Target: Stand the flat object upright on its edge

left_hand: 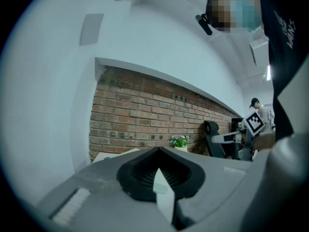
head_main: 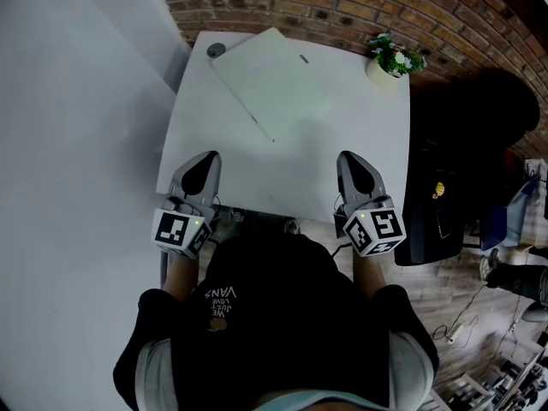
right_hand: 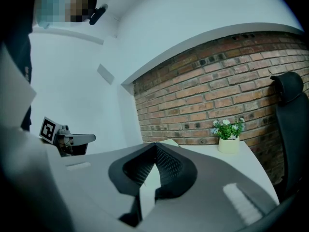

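We hold our left gripper (head_main: 208, 157) and right gripper (head_main: 346, 157) over the near edge of the white rectangular table (head_main: 368, 161), both clenched on nothing. The pale thin panel (head_main: 272, 80), perhaps plastic, lies flat on the far side, well apart from both. Nothing is done yet: reaching, gripping and tipping it onto its edge all remain.

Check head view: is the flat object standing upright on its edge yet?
No, the flat object lies flat on the white table, toward its far side near the brick wall.
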